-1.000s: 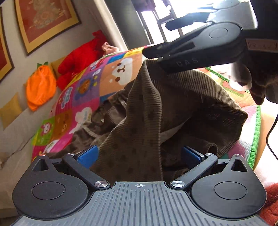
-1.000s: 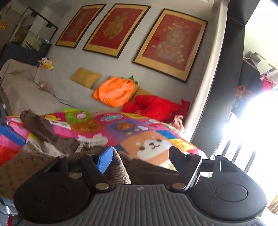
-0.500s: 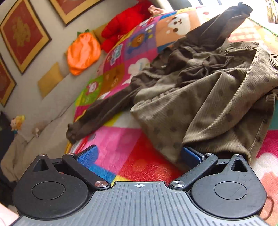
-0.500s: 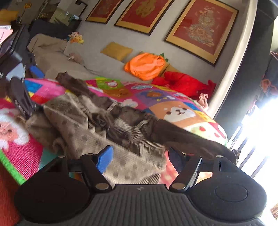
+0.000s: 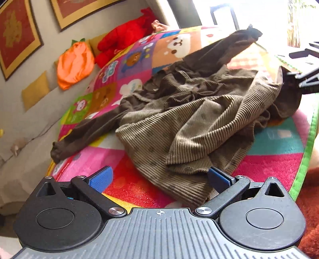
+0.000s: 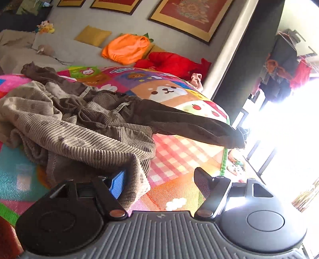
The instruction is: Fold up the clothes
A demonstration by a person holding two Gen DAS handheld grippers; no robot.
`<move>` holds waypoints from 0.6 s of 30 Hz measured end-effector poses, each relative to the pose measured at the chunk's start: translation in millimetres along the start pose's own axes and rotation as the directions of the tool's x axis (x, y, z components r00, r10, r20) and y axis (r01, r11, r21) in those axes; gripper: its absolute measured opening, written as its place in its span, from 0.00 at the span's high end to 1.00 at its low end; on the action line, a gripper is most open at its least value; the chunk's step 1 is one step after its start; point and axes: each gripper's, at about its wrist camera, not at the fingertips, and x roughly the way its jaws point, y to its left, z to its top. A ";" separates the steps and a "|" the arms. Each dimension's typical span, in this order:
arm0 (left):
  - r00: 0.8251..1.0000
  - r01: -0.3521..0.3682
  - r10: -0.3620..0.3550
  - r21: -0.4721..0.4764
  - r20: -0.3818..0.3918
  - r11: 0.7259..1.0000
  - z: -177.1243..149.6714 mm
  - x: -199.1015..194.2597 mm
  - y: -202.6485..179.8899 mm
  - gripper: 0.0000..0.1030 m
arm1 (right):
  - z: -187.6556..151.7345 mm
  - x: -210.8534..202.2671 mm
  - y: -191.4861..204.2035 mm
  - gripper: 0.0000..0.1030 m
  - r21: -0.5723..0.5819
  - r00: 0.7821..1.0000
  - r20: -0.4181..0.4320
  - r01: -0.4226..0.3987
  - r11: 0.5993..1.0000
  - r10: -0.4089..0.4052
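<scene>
1. The left hand-held gripper [image 5: 158, 179] has its jaws spread wide and holds nothing; the near hem of the brown corduroy garment [image 5: 199, 119] lies between its 2 blue-padded fingers [image 5: 100, 178], and neither pad presses on the cloth.
2. The right hand-held gripper [image 6: 159, 182] is also wide open and grips nothing. A folded corner of the garment [image 6: 79, 129] drapes against the inner side of its left blue pad [image 6: 117, 184], while the other finger stands clear over the mat.
3. The garment lies crumpled in a heap on the colourful cartoon play mat [image 5: 139, 57], with 1 dark sleeve [image 5: 79, 135] stretched toward the mat's left edge and another sleeve [image 6: 189, 123] reaching toward the bright window side.
4. Beyond the mat, an orange cushion [image 6: 125, 49] and a red plush [image 6: 175, 63] rest against the wall, under framed red pictures [image 6: 191, 14].
</scene>
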 end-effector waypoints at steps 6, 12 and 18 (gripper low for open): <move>1.000 -0.030 0.030 -0.006 0.002 1.000 13.8 13.5 -1.3 0.00 | 4.4 -6.9 46.5 0.28 -0.163 0.986 -0.001 -0.163 0.973 0.165; 0.999 0.015 -0.016 0.025 0.046 1.000 29.5 13.3 -15.0 0.00 | 45.8 14.4 36.8 0.29 -0.043 0.992 0.128 0.000 0.999 0.006; 0.999 -0.032 0.029 0.104 0.030 0.994 22.6 33.4 -32.3 0.00 | 63.1 0.7 6.6 0.29 0.033 0.984 0.175 -0.042 0.999 0.035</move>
